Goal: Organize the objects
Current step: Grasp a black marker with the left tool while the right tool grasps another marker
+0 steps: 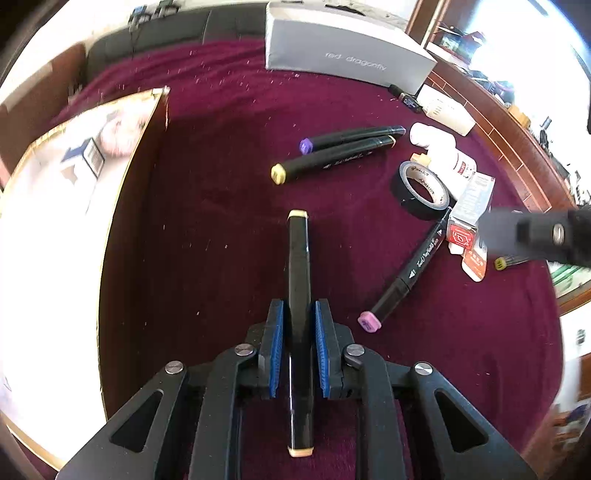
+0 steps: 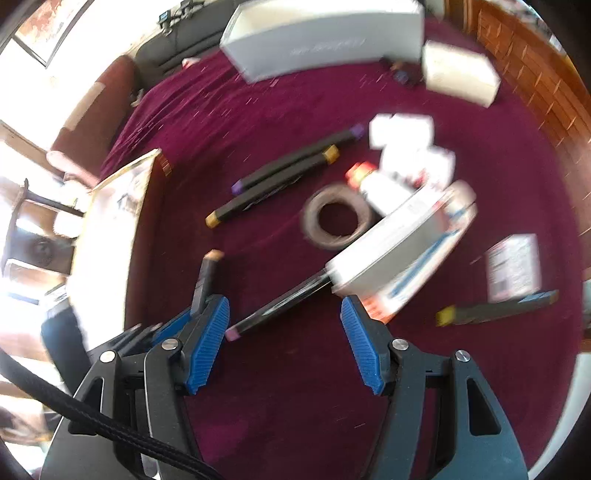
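A maroon cloth (image 1: 221, 155) covers the table, speckled with pale flecks; a wooden floor (image 1: 491, 122) shows beyond its edge at 2 o'clock and a dark sofa (image 1: 155, 33) at 12.

The left gripper (image 1: 299, 332) has its blue pads closed on a black marker with beige caps (image 1: 298, 280), which runs straight out toward 12 o'clock, one cap ahead of the fingers and the other behind them.

The right gripper (image 2: 284, 332) stands with its jaws wide apart and nothing between them, above a pink-capped marker (image 2: 273, 308) lying on the cloth. That view is motion-blurred.

At 9 o'clock in the left view sits a gold-rimmed white box (image 1: 55, 221); its inside is overexposed, apart from a label, so its contents cannot be told. At 12 o'clock stands a grey box (image 1: 343, 48) printed "red dragonfly".

Loose on the cloth at 1 to 2 o'clock lie a purple-capped marker (image 1: 351, 138) touching a yellow-capped marker (image 1: 332, 158), a roll of black tape (image 1: 421, 190), white bottles (image 1: 443, 147) and a small red-and-white carton (image 1: 471, 218).
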Action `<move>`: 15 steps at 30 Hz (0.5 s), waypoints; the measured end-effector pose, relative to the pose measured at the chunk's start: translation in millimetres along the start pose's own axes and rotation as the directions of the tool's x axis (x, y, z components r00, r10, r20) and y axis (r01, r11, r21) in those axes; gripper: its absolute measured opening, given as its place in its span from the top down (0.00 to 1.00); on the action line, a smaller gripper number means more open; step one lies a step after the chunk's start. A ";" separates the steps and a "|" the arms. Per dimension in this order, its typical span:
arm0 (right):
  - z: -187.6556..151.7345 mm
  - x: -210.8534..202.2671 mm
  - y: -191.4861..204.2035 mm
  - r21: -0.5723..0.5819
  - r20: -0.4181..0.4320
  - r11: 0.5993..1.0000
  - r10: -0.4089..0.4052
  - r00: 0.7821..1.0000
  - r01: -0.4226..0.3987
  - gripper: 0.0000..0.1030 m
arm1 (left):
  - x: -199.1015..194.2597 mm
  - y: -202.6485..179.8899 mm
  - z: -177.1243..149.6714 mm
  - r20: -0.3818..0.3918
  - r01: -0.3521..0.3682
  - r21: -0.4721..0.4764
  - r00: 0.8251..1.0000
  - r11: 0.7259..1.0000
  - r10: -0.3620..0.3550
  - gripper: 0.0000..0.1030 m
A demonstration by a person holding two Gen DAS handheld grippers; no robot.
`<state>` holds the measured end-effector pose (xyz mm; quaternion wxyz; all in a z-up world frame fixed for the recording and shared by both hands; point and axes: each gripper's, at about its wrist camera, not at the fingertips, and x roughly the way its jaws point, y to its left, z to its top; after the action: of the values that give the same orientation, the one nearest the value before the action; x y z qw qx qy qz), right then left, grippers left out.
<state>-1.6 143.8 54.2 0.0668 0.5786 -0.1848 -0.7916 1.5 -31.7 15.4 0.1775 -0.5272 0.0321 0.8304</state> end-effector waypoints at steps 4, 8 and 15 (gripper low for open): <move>-9.6 24.5 1.3 0.058 -0.068 0.998 0.029 0.997 -0.025 0.39 | -5.5 8.4 -2.7 -0.013 0.022 -0.029 1.000 0.999 -0.023 0.89; -4.6 37.4 -0.6 0.102 -0.060 0.995 -0.015 0.998 0.021 0.39 | -23.5 18.3 -7.8 -0.002 0.040 -0.061 0.999 0.997 -0.040 0.89; 1.4 58.9 3.1 0.167 -0.037 0.977 -0.131 0.991 0.135 0.39 | -58.9 46.1 -14.3 0.040 0.099 -0.118 0.995 0.988 -0.095 0.89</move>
<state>-22.2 122.4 3.1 -0.0335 0.6033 -0.2113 -0.7683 21.2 -93.6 55.2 0.1862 -0.5233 -0.0467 0.8302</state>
